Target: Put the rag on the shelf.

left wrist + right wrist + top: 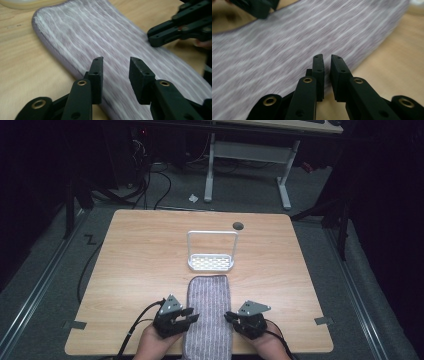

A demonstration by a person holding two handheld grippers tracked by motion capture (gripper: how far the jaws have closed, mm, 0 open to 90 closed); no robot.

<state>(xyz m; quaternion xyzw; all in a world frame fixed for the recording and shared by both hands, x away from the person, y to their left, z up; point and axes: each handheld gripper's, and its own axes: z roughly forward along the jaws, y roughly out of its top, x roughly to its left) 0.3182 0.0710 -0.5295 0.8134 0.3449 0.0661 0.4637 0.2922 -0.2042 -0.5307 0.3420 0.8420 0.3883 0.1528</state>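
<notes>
A folded grey striped towel (209, 310) lies lengthwise on the wooden table (135, 255), its near end at the front edge. My left gripper (189, 316) sits at the towel's left edge with its jaws pointing inward. In the left gripper view its jaws (116, 60) stand apart over the towel (100, 32) with nothing between them. My right gripper (231, 316) is at the towel's right edge. Its jaws (326, 57) show a narrow gap above the towel (287, 42) and grip nothing. The right gripper (160, 37) also shows across the towel in the left gripper view.
A white rack (211, 262) with a tall wire handle stands just beyond the towel's far end. A dark round hole (238, 226) marks the table's far side. A desk frame (247, 167) and cables lie on the floor behind.
</notes>
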